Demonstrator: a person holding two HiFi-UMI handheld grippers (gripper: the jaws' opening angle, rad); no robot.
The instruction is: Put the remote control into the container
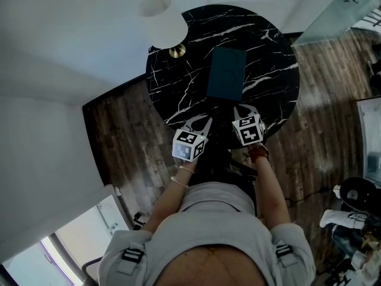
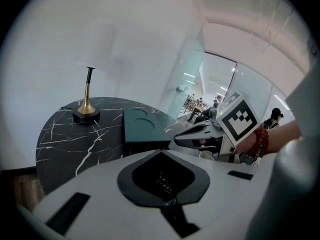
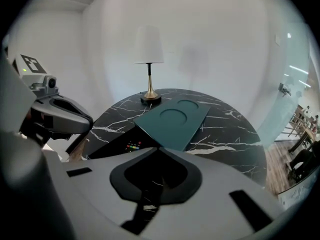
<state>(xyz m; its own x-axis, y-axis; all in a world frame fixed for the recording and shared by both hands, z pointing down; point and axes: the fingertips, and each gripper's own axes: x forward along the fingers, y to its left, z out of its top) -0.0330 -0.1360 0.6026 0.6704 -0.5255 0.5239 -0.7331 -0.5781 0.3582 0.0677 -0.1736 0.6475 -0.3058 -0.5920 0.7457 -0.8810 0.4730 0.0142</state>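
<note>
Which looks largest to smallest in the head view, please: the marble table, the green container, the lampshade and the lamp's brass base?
1. marble table
2. green container and lampshade: about alike; the shade sits nearer the camera, so they are left unranked
3. brass base

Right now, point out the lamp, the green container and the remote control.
lamp (image 3: 148,44): right gripper view, on its white shade.
green container (image 3: 175,131): right gripper view, on its flat top.
remote control (image 3: 131,146): right gripper view, on its coloured buttons.

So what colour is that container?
The flat rectangular container is dark teal, clearest in the right gripper view.
</note>
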